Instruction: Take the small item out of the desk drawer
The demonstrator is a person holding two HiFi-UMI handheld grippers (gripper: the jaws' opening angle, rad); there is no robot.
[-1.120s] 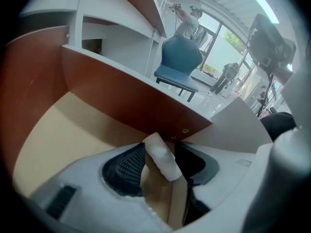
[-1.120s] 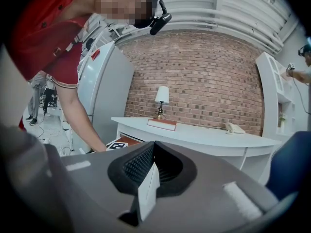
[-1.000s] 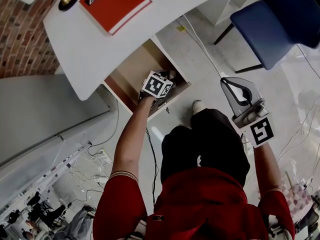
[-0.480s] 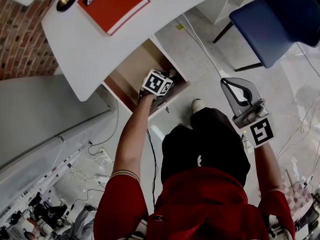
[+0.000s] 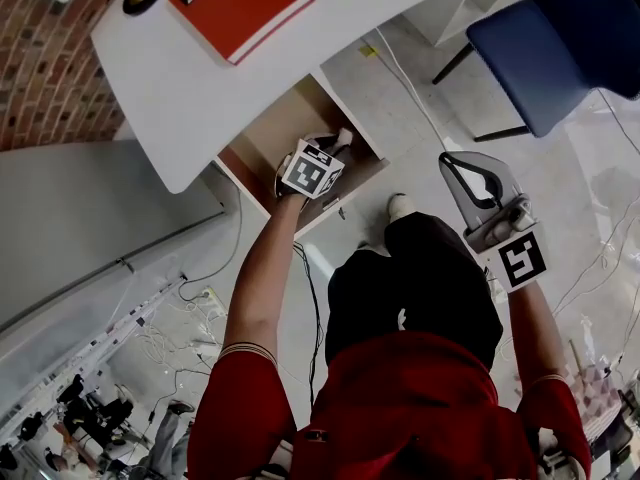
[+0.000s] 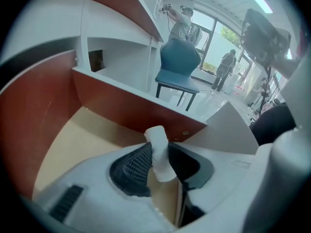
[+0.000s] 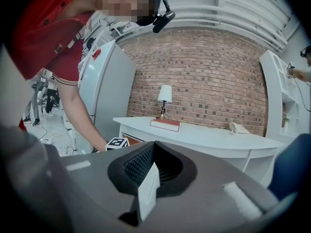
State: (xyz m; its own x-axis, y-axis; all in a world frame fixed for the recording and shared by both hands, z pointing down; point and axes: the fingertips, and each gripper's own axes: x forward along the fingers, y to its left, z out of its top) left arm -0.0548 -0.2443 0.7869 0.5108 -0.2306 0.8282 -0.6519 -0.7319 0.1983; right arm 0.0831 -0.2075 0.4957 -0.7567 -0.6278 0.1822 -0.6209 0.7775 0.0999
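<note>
Left claw [image 6: 158, 147]: clenched on small white cylinder [image 6: 156, 136], jaws just closing in on it. Gripped mid-length between ribbed pads [image 6: 133, 166], tilted slightly, over tan floor of open drawer [image 6: 68, 144], near red-brown drawer wall. Matte, soft-looking; material hard to tell. From head view, mostly hidden behind marker cube [image 5: 310, 171], only pale tip showing. Right claw [image 7: 153, 152]: pinched together, empty, well apart from white bench [image 5: 180, 88].
</note>
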